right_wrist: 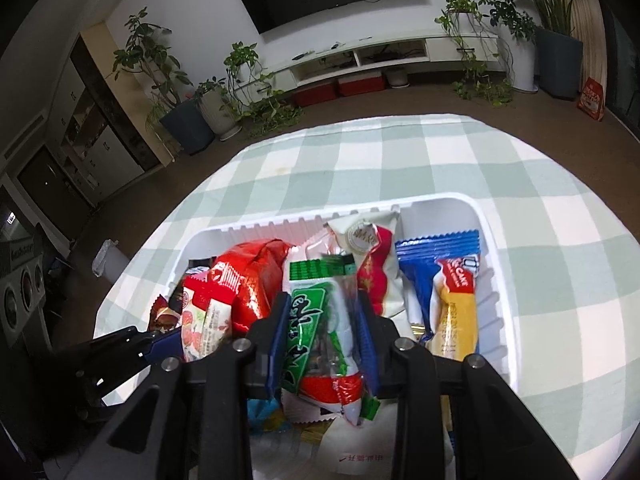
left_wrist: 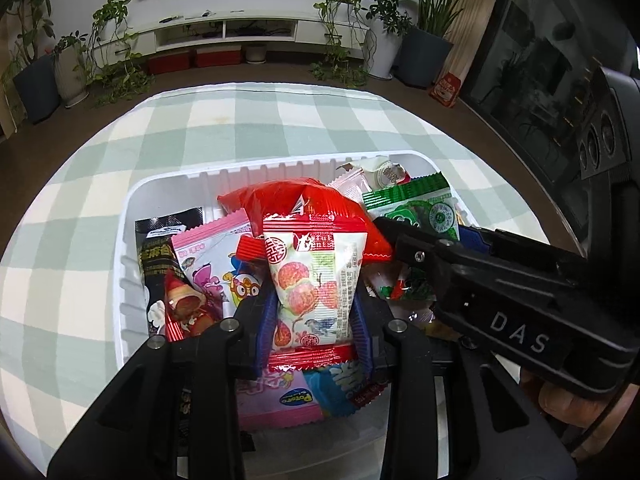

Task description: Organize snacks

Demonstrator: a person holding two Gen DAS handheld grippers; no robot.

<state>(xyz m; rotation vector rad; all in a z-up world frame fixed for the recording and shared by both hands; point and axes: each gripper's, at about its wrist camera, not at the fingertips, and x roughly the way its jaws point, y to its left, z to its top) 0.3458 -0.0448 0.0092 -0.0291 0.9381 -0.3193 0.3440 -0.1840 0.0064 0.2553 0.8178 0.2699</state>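
Hovering over the tray (left_wrist: pixel 124 240), a white packet (left_wrist: pixel 316 280) is clamped by the left gripper (left_wrist: pixel 314 320), a green packet (right_wrist: pixel 320 328) by the right gripper (right_wrist: pixel 322 344).

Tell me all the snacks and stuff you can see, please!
white plastic tray: one, on checked tablecloth
white packet with red fruit pictures: one, in left gripper
green-and-white packet: one, in right gripper
puffy red foil bag: one, tray back
blue-and-yellow cake bar: one, tray's right side
pink cartoon packet: one, tray's left side
black packet: one, tray's left edge
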